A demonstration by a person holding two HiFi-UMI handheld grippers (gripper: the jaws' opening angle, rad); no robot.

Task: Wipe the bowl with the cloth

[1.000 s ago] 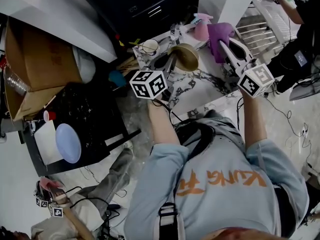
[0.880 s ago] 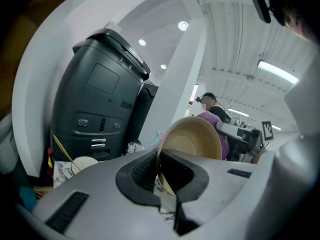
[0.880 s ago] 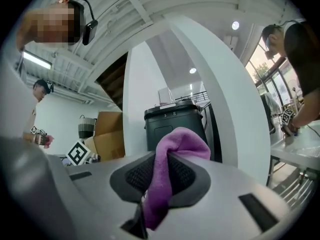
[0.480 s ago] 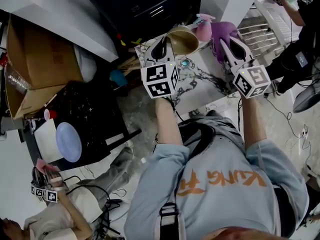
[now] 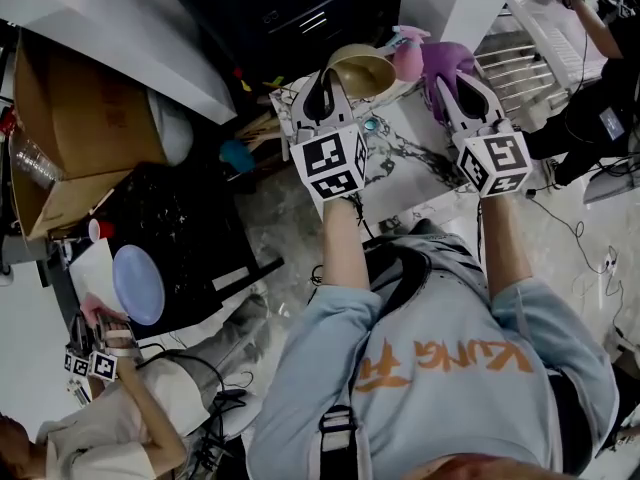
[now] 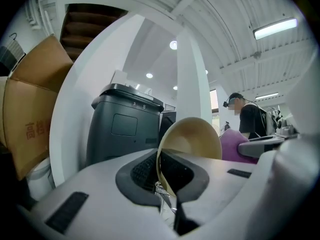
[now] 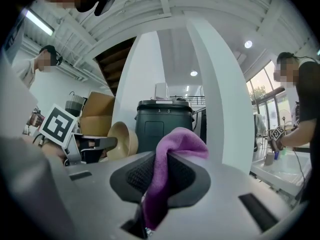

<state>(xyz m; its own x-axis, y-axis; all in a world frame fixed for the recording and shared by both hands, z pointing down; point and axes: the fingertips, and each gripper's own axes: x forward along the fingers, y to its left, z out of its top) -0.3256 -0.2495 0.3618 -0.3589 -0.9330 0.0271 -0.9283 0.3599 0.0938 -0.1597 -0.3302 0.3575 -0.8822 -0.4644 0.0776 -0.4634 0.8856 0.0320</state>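
While raised over the worktop [image 5: 398, 158], both forearms stretched forward, left gripper [image 5: 324, 90] clamped on tilted bowl [image 5: 362, 70] rim, right gripper [image 5: 455, 90] pinching purple cloth [image 5: 443, 61]

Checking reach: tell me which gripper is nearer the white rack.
Right. The right gripper, holding the cloth, sits beside the rack; the left gripper, holding the bowl, is farther left.

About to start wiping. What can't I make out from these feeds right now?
Bowl bottom: left gripper view, hidden behind left tongs.
Cloth tail: right gripper view, buried between right tongs.
Table directly under the bowl: head view, covered by bowl and tongs.
Dirt on bowl: too small in every view.
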